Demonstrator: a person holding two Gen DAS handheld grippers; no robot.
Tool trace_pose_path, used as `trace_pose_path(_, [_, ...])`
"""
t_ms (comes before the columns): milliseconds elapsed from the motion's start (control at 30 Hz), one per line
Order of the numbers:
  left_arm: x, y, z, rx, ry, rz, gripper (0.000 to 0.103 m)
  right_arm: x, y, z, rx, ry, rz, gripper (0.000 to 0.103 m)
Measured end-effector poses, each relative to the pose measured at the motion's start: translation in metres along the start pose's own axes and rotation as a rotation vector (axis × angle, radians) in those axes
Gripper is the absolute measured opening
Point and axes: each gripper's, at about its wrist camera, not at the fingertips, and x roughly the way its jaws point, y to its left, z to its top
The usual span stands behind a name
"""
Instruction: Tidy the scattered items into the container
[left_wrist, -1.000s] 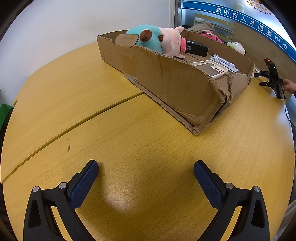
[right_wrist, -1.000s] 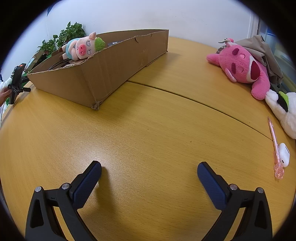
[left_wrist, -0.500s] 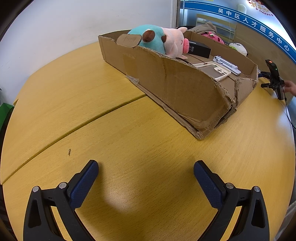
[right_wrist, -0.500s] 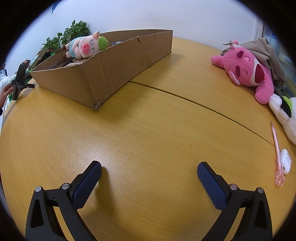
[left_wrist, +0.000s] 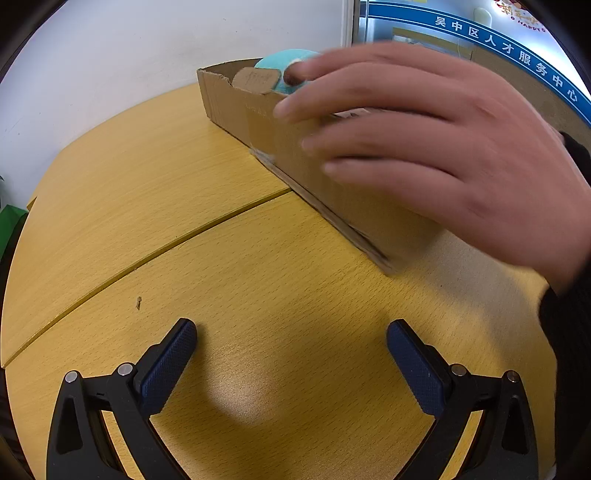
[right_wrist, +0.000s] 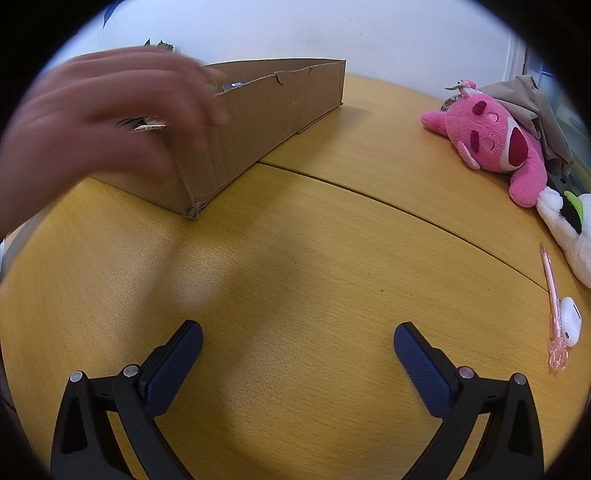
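A shallow cardboard box (left_wrist: 236, 107) stands on the yellow wooden table (left_wrist: 147, 206); it also shows in the right wrist view (right_wrist: 273, 110). A teal plush (left_wrist: 280, 62) lies in its far end. A bare hand (left_wrist: 436, 140), blurred, covers most of the box; it also shows in the right wrist view (right_wrist: 103, 122). A pink plush (right_wrist: 495, 140), a white plush (right_wrist: 565, 229), a pink pen (right_wrist: 552, 295) and a white earbud case (right_wrist: 570, 321) lie on the table at the right. My left gripper (left_wrist: 291, 339) and right gripper (right_wrist: 298, 341) are open and empty above the table.
A brown cloth (right_wrist: 532, 99) lies behind the pink plush. A seam (right_wrist: 406, 210) runs across the tabletop. A white wall stands behind the table, with a blue banner (left_wrist: 517, 55) at the right in the left wrist view.
A bare hand has swept in over the box and now hides most of it. Both grippers stay open and have barely moved.
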Motion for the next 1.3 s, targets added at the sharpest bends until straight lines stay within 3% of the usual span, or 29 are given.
trace_pose_path(1300, [0.0004,0.0001,0.0062,-0.003,0.000,0.002,0.103,-0.0003,0.0021,-0.0005,0.004,-0.006,-0.007,0.103])
